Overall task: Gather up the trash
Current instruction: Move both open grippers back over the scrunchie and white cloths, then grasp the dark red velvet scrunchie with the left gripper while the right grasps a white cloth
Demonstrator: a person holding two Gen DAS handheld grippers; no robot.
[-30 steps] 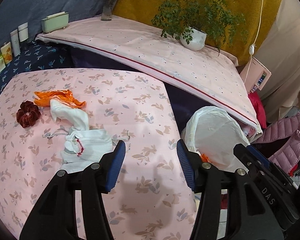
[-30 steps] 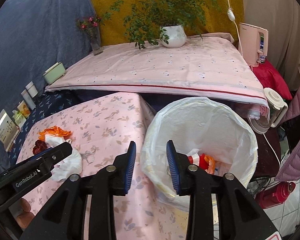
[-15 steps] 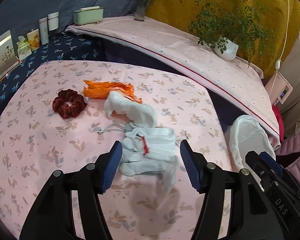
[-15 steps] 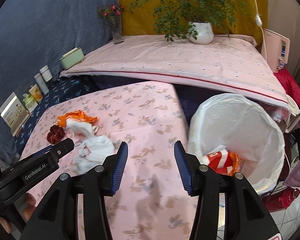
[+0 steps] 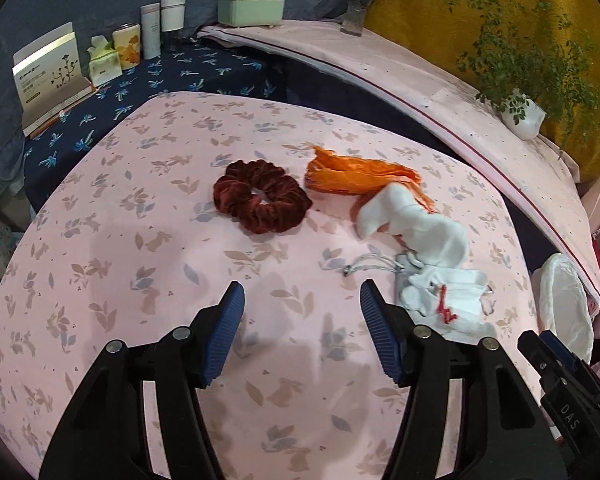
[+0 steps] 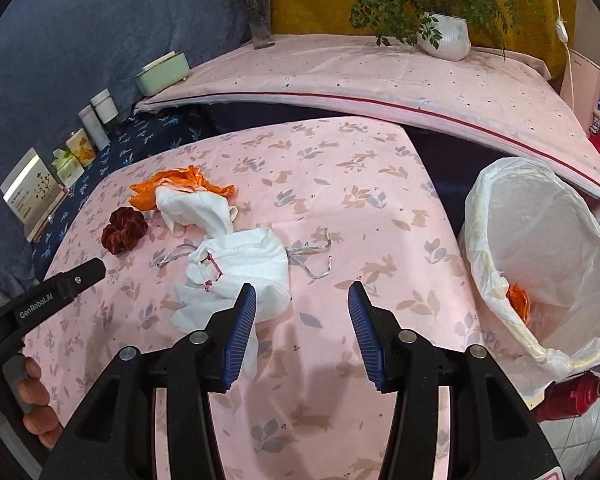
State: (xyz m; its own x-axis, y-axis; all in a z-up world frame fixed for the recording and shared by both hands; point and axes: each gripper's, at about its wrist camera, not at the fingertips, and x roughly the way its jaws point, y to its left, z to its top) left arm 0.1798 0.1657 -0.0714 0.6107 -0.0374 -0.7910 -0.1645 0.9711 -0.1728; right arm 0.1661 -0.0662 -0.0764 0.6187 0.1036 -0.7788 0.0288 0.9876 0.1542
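Both grippers tilt steeply down over the worktop [image 5: 100,280], which is covered in a pink leaf-print cloth. The left gripper [image 5: 302,304] holds its blue fingers [image 5: 228,328] wide with only bare cloth between them; they have just been spreading a little. The right gripper [image 6: 302,304] also stands apart and empty, its fingers having just been opening; its left finger overlaps the edge of the white cloth pouch [image 6: 240,268] at mid-frame. A hand [image 6: 32,396] grips the left tool's handle at the lower left of the right view, where the arm reads "GenRobot.AI". In the left view the other tool at lower right reads "DAS".

The trash lies in a cluster: an orange crumpled wrapper [image 5: 356,176], a white wad [image 5: 416,220] touching it, and the pouch with its silver cord [image 5: 368,268]. A dark red scrunchie [image 5: 260,196] sits just beside the wrapper. The lined bin [image 6: 540,264] stands at the right edge, orange scrap inside.
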